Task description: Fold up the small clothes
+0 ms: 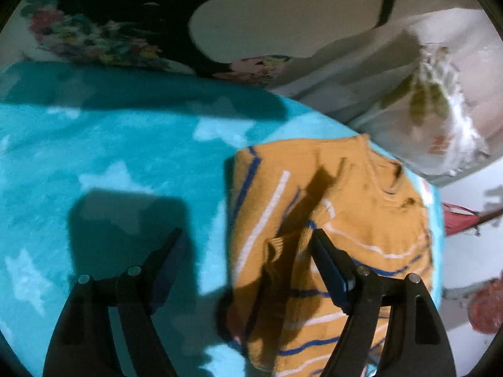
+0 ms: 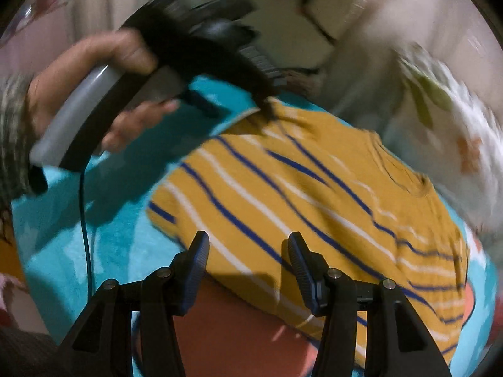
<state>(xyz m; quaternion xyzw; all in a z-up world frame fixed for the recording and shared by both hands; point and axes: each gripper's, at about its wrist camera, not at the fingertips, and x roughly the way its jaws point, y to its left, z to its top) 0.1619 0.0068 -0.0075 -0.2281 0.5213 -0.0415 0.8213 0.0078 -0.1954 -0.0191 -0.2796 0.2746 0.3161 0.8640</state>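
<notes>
Your left gripper [image 1: 248, 234] and right gripper [image 2: 248, 238] both gape empty over the striped mustard sweater [image 2: 314, 204] on the teal star blanket [image 1: 110, 144]; a floral pillow [image 1: 440, 100] crowds its far right.

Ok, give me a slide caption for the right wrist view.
Open right gripper above a striped mustard shirt on a turquoise blanket.

sweater [image 2: 314, 194] motion-blurred, hem behind tongs, pillow [image 2: 440, 110] smeared
</notes>
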